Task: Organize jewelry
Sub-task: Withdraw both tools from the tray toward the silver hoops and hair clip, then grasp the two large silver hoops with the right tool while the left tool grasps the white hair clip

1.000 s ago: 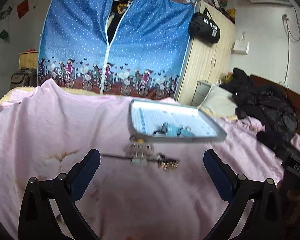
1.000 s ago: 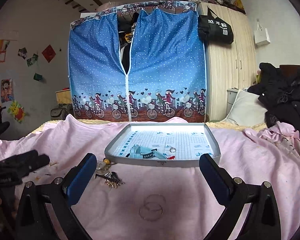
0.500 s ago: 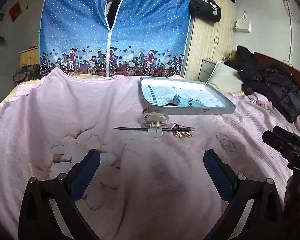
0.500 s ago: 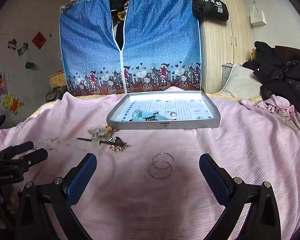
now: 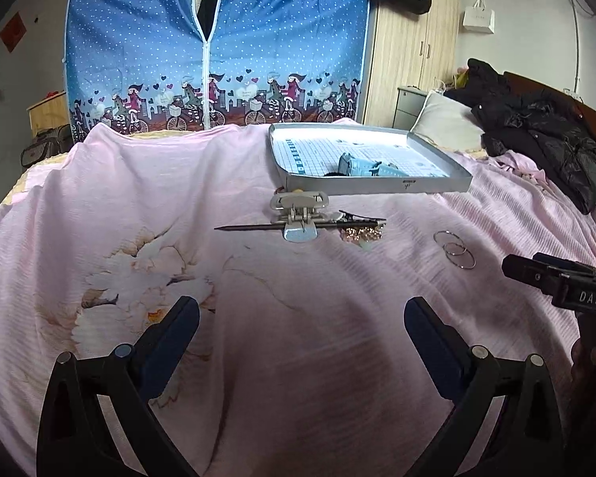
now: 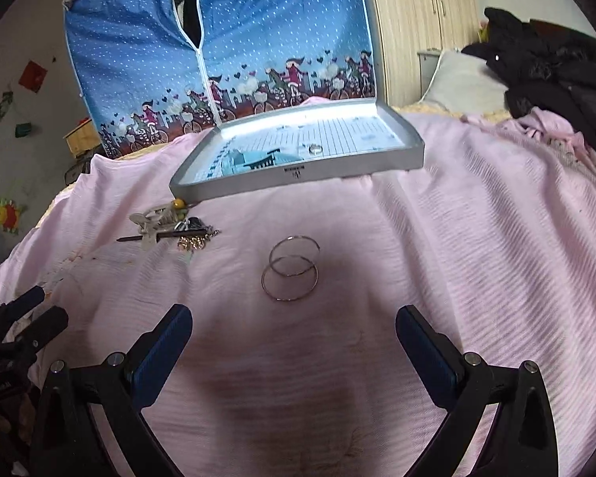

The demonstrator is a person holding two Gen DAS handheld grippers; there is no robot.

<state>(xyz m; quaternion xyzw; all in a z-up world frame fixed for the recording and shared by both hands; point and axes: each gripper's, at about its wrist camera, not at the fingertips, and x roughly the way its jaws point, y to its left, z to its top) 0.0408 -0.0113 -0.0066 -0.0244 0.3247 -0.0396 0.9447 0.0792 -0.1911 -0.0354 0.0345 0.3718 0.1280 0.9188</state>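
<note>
A grey tray (image 5: 437,187) (image 6: 337,167) lies on a pink bedsheet, with a blue hair clip (image 5: 357,165) (image 6: 254,159) and a small ring (image 6: 315,148) inside. In front of it sits a pale hair clip (image 5: 300,214) (image 6: 151,220), a dark hair stick (image 5: 258,227) (image 6: 147,237) and gold jewelry (image 5: 361,234) (image 6: 194,242). Two silver hoops (image 5: 455,252) (image 6: 290,270) lie overlapping. My left gripper (image 5: 302,318) is open, well short of the clip pile. My right gripper (image 6: 294,326) is open just short of the hoops, holding nothing.
A blue fabric wardrobe (image 5: 218,39) and a wooden cupboard (image 5: 409,51) stand behind the bed. Black clothing (image 5: 548,139) and a pillow (image 5: 445,127) are piled at the right. The other gripper shows at the right edge (image 5: 564,282) and at the left edge (image 6: 16,326).
Both grippers have tilted down and moved closer to the bed. The hoops and clip pile now sit nearer the fingers. Both stay open.
</note>
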